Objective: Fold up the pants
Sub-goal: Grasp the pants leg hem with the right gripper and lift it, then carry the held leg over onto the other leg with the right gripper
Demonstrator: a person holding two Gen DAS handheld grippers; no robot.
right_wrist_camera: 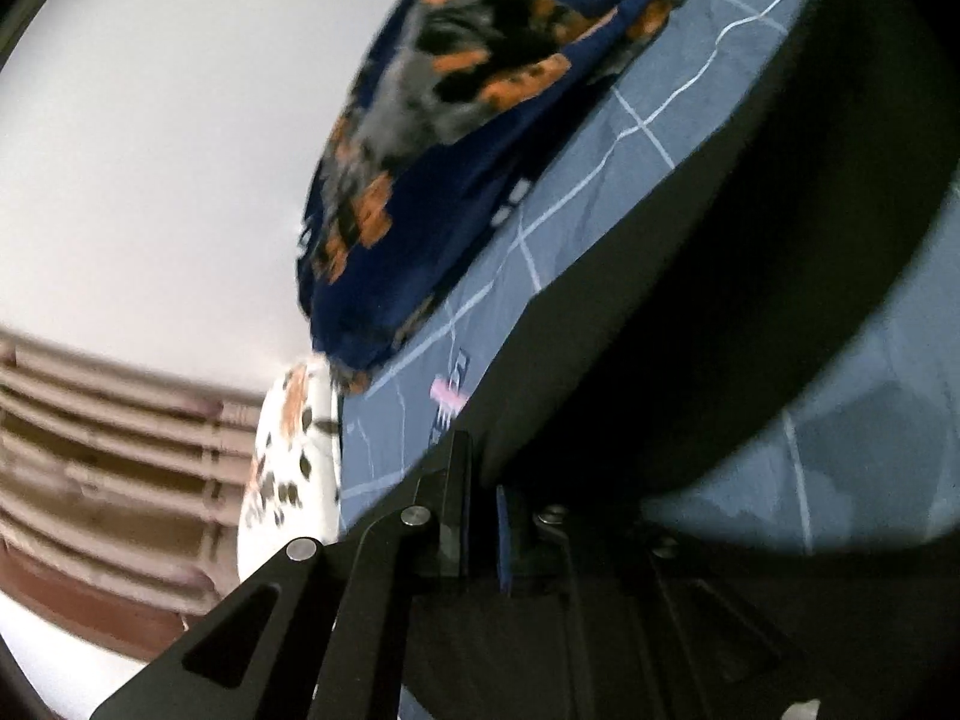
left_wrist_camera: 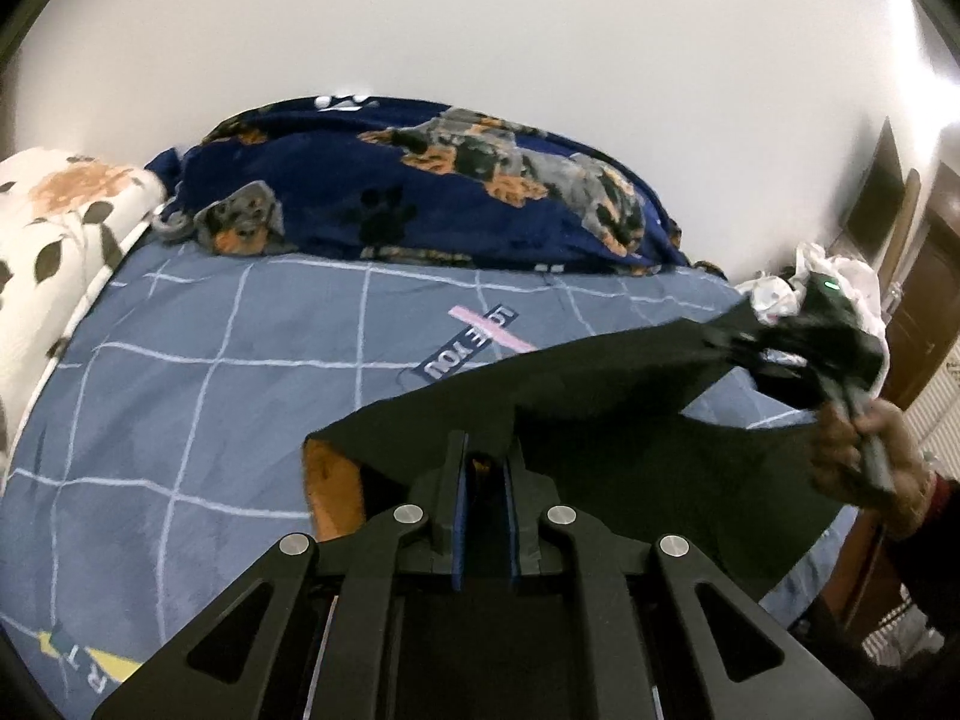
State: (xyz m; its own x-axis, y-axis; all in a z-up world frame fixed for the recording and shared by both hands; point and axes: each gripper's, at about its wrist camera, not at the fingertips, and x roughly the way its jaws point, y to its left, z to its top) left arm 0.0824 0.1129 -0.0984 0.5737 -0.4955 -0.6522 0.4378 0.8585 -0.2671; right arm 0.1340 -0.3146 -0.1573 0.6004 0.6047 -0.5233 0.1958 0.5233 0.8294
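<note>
The left gripper (left_wrist_camera: 483,468) pinches an edge of the black fabric pants (left_wrist_camera: 588,408), which hang stretched above the blue checked bedsheet (left_wrist_camera: 198,348) toward three o'clock. There the right gripper (left_wrist_camera: 750,348), held by a hand (left_wrist_camera: 864,450), is clamped onto the same cloth. At twelve o'clock lies a navy dog-print blanket (left_wrist_camera: 420,192).

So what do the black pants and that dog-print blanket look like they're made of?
Black pants: likely a thin matte woven or knit fabric; it hangs flat, without sheen.
Dog-print blanket: probably plush fleece, judging by its soft, fuzzy, slightly lustrous pile.
</note>
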